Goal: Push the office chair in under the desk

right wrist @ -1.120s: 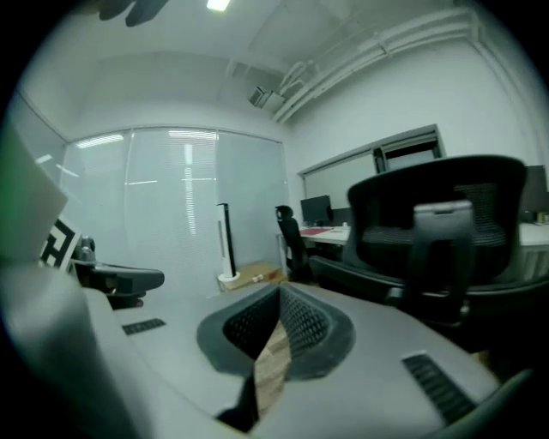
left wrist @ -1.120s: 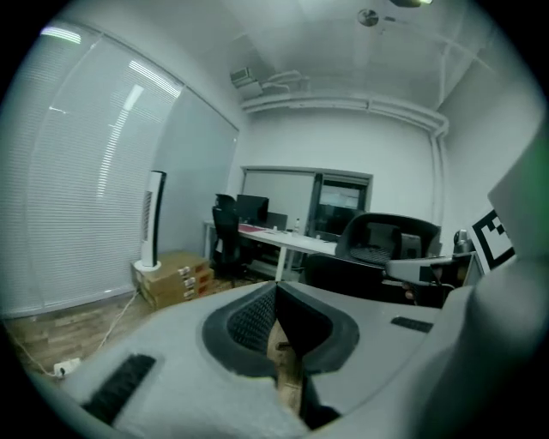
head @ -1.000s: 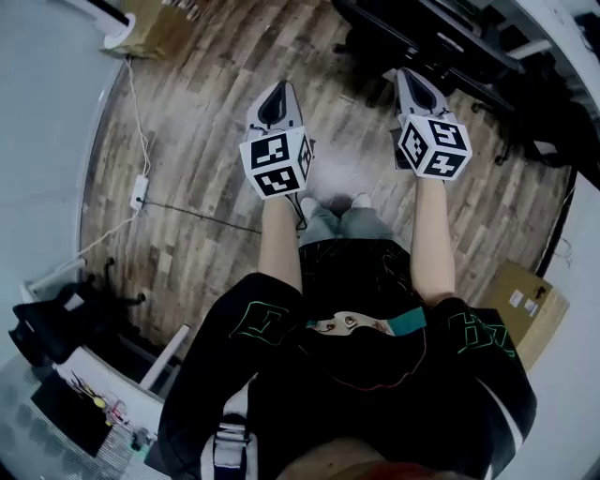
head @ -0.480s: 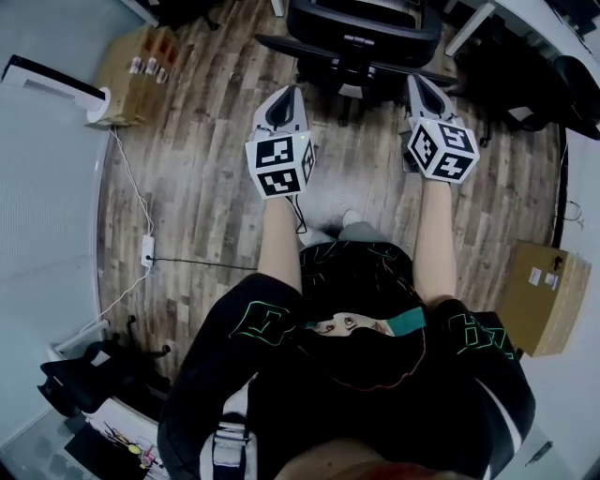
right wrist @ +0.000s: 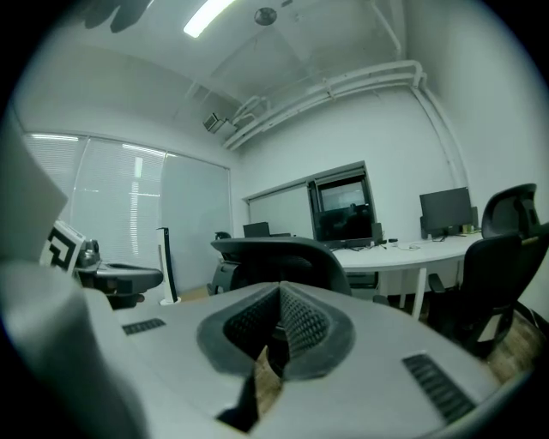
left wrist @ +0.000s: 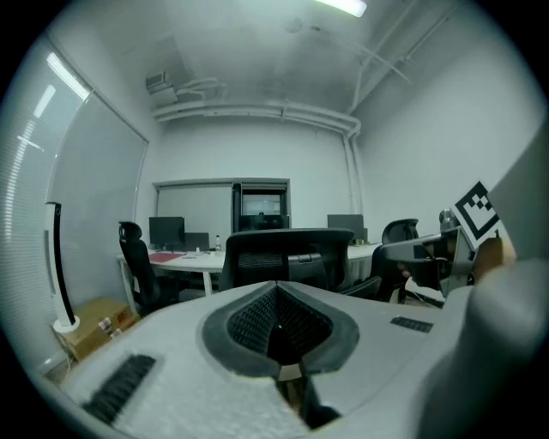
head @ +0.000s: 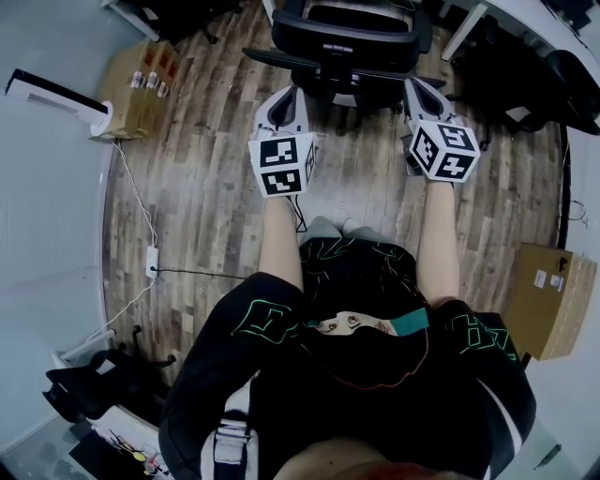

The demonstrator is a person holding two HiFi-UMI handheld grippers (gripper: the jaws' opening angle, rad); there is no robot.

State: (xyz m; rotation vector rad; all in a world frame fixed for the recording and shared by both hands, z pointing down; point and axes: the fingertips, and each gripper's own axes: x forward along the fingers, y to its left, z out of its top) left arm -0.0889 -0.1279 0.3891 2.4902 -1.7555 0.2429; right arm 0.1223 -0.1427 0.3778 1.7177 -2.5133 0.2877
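The office chair (head: 342,42) stands just ahead of me, back toward me, with the desk (head: 511,11) beyond it on the right. Wood floor (head: 206,187) lies open on both sides, and a cardboard box (head: 141,80) sits well left. My left gripper (head: 283,94) and right gripper (head: 418,86) hover near its armrests, jaws together, gripping nothing.

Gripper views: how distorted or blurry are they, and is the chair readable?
Left gripper view: heavy fisheye, dark corners, chair sharp, foreground soft. Right gripper view: same bending, ceiling light bright, chair still readable.
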